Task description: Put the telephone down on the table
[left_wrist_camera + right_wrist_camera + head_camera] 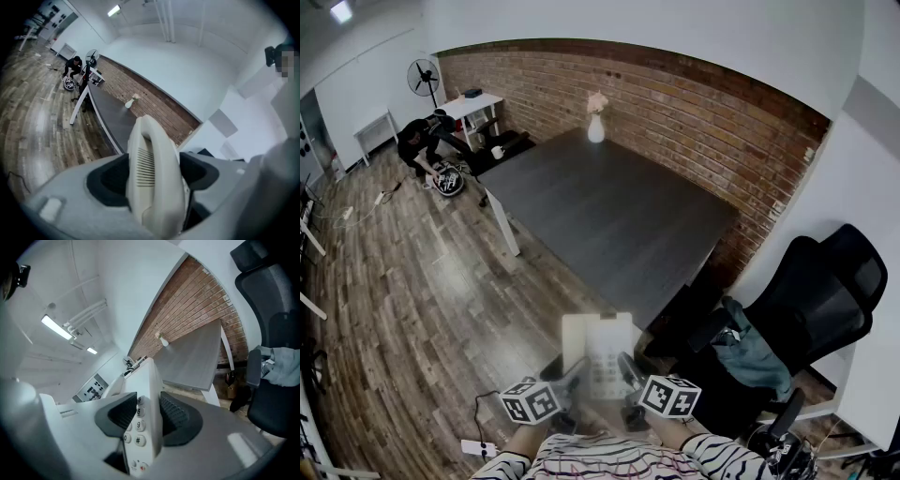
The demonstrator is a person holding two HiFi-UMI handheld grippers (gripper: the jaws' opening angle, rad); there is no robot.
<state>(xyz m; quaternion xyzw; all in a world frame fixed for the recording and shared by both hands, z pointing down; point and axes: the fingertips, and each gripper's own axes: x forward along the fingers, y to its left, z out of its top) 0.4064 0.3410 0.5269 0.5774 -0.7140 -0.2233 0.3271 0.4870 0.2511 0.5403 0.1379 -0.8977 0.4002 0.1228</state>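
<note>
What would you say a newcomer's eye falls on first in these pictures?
First comes the cream telephone, held in the air at the bottom centre of the head view, with the left gripper and the right gripper each clamped on one side of it. Beyond it stretches the dark table, with a white vase at its far end by the brick wall.

Left tool (152, 176) and right tool (143, 416) seemingly clamped.
</note>
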